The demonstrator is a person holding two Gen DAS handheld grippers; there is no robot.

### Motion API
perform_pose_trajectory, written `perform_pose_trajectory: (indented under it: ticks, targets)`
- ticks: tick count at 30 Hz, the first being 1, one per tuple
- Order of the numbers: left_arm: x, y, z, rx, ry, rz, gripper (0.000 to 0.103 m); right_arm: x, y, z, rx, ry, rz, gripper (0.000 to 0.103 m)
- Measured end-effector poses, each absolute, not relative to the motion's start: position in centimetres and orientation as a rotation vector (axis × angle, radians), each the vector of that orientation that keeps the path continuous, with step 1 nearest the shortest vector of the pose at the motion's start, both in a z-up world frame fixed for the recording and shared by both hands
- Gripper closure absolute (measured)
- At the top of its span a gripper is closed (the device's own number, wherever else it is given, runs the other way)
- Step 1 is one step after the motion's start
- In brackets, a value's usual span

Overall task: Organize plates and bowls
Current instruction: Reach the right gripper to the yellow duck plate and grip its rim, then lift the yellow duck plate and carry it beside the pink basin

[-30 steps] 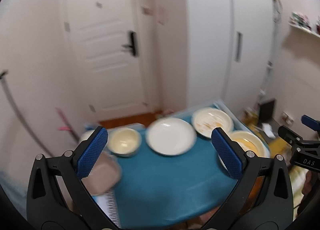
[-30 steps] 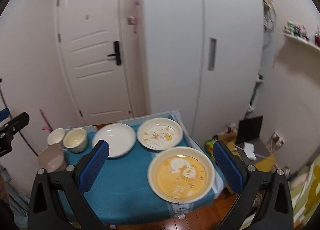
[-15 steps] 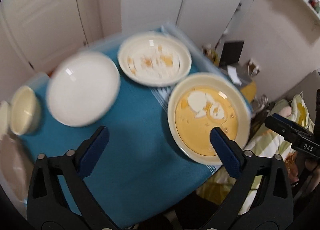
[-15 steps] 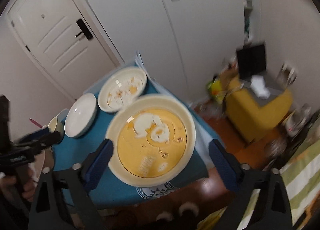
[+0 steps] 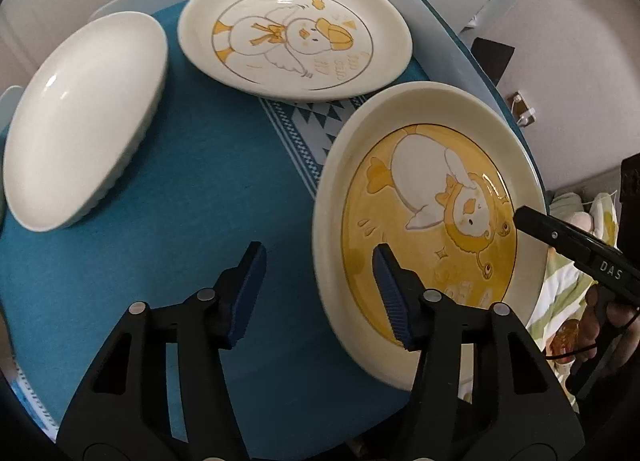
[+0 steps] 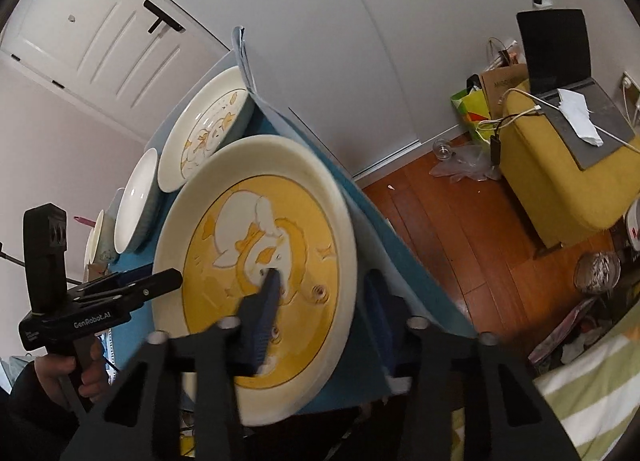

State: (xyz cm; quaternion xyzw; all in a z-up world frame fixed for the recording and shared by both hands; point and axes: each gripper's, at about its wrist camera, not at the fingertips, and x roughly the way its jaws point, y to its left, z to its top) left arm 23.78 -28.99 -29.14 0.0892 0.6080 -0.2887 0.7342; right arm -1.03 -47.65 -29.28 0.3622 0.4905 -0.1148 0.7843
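A large cream plate with a yellow duck picture [image 5: 432,213] lies at the near right corner of the teal tablecloth [image 5: 180,189]. My left gripper [image 5: 320,251] straddles its left rim, one finger over the yellow well and one over the cloth. Its jaws are closing and a gap remains at the rim. My right gripper [image 6: 324,275] straddles the opposite rim of the same plate [image 6: 256,253]. Its jaws are also closing, the view is blurred, and I see no firm pinch. Behind stand a white duck plate [image 5: 296,27] and a plain white deep plate [image 5: 84,117].
Small bowls [image 6: 94,237] sit at the table's far left end. Beyond the table's right edge are a wooden floor [image 6: 460,221], a yellow seat [image 6: 560,165] with a laptop and cables, and striped bedding [image 6: 580,401]. A person's hand [image 6: 60,373] holds the left gripper's handle.
Both grippers have dropped and tipped downward onto the yellow duck plate, one at each side. Their jaws have narrowed from wide open to straddling its rim.
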Motion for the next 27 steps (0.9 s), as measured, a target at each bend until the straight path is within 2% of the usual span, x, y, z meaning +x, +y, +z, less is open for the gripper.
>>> perform_pose_trajectory:
  ticks: [2,3,6,9,27]
  targets:
    - [23.7,-29.1,-29.4,0.2,1.344,-0.637,0.065,-0.8,-47.8,-29.4,0.764,1.066,-0.24,0.076]
    - [23.7,-29.2,-29.5,0.203,1.353,-0.639,0.073,-0.7,-47.8,-29.4,0.756,1.07,-0.237,0.079]
    - [23.5,-29.1,-29.3,0.188,1.353,-0.655,0.082,-0.4,-48.0,-29.5,0.74,1.078,-0.226,0.085]
    - [23.2,-29.4,-29.7,0.203,1.337,-0.645,0.083,-0.3,-48.2,-29.7,0.729,1.088,-0.223,0.09]
    - [21.9,-30.0,-28.7,0.241,1.286,-0.61,0.083,0.5,-47.9,-28.6,0.655,1.076,-0.223,0.09]
